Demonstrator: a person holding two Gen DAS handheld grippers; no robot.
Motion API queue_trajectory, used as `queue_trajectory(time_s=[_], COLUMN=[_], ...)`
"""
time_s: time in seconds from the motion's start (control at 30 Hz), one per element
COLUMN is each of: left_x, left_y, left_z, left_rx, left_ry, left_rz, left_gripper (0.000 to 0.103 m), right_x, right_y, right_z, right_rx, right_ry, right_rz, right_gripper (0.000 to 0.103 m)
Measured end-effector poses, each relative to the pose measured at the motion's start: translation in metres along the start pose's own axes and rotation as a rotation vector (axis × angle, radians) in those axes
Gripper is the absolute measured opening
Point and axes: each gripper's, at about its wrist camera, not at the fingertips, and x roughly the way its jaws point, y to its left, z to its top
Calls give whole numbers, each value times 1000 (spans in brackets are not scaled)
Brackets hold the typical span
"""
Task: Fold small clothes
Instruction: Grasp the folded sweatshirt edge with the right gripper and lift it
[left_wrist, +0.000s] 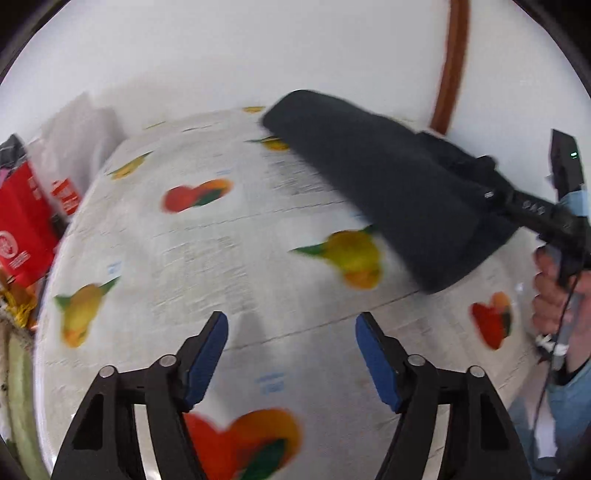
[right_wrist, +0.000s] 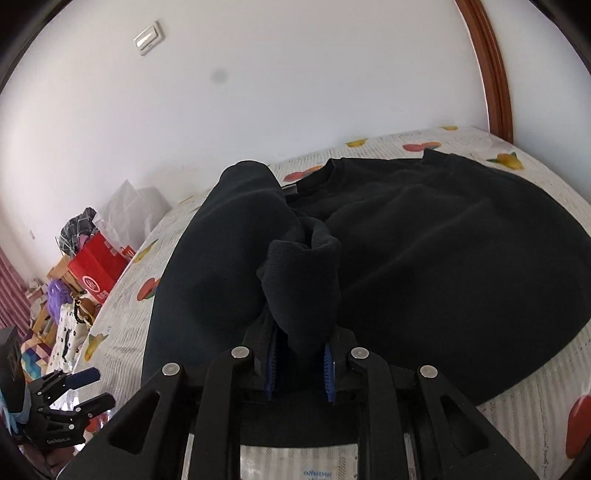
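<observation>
Right gripper (right_wrist: 300, 363) w/ black fingers and blue pads is clamped on the ribbed cuff of a dark, near-black knit sweater (right_wrist: 443, 251), sleeve bunched up and lifted toward the cam. Rest of the sweater lies spread on the white fruit-print bedsheet (right_wrist: 524, 417), neckline facing the white wall (right_wrist: 295, 74). Left gripper (left_wrist: 291, 354) is wide open, nothing btw the blue pads (left_wrist: 207, 354), hovering over bare sheet. In the left wrist view the lifted sleeve hangs off the right gripper, upper right. A hand (left_wrist: 554, 291) in a light blue sleeve holds that handle. Red box (right_wrist: 98, 271) and clutter sit beside the bed, left side.
</observation>
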Motion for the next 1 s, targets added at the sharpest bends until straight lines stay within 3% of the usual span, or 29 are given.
queue_trajectory(time_s=[0.07,0.2,0.37,0.43,0.47,0.5,0.57,0.7,0.8,1.0], left_x=[6,20,36,39,38,39,40,36,33,19], left_y=[-21,-52,-74,-81,-82,-81,-81,-70,-45,8], left_z=[8,18,26,27,28,29,30,32,32,23], left_rx=[23,54,46,46,41,35,26,31,-28,-101], left_ry=[5,18,16,8,0,-5,-9,-45,-45,-45], left_rz=[-66,-100,-123,-103,-96,-91,-85,-31,-23,36], left_gripper=[73,73,73,67,47,36,27,23,22,21], right_x=[-2,-11,0,6,8,10,15,28,40,63], right_y=[-3,-15,-27,-27,-26,-26,-23,-9,7,45], right_z=[0,5,18,21,22,22,21,22,25,25], right_rx=[2,26,21,-17,-37,-49,-84,-137,-158,-177], right_ry=[7,-7,26,37,35,33,35,38,44,74], right_rz=[8,30,57,32,28,21,0,-14,2,100], right_gripper=[26,45,48,41,33,24,20,16,15,15])
